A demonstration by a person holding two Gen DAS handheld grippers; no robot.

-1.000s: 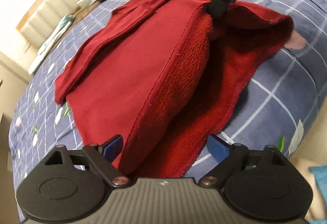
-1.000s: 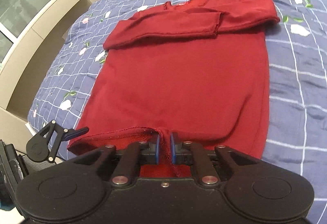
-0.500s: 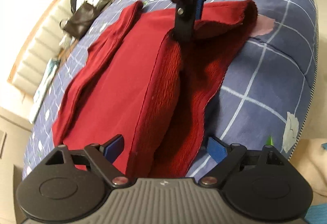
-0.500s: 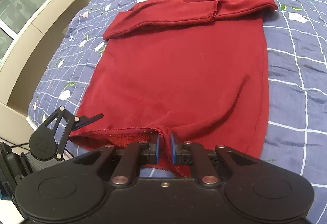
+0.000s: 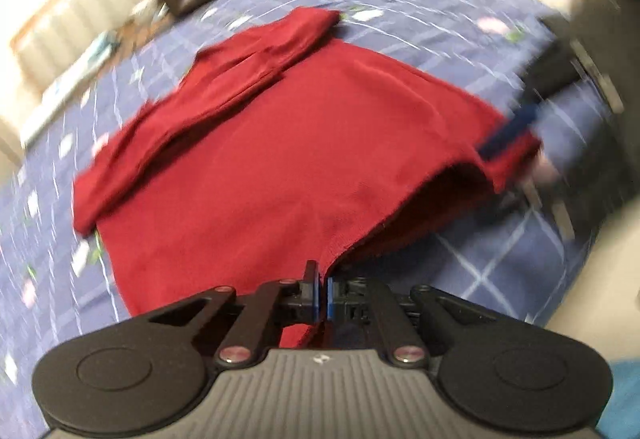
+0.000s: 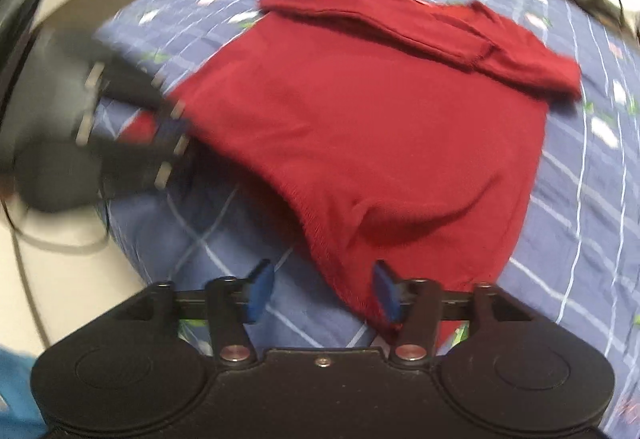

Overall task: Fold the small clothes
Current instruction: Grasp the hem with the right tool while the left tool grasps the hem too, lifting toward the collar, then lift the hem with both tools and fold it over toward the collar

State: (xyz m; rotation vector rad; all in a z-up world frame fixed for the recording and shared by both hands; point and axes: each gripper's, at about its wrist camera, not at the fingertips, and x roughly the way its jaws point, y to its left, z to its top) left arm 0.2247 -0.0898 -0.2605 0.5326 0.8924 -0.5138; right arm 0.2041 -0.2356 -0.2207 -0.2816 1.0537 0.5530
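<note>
The red sweater (image 5: 304, 143) lies flat on the bed (image 5: 500, 259), sleeves folded across its chest at the far end. The left gripper (image 5: 322, 297) has its jaws clamped on the hem just ahead of them. The right gripper (image 6: 322, 293) has its jaws apart, the hem's other corner lying between them. The step looks like gripping the hem; next, the right jaws should shut, then both carry the hem toward the collar.

Matt red knit cloth on the sweater (image 5: 304, 143), loopy along its hem; smooth printed cotton on the bedspread (image 6: 592, 175); matt black plastic on the left tool (image 5: 322, 295)
</note>
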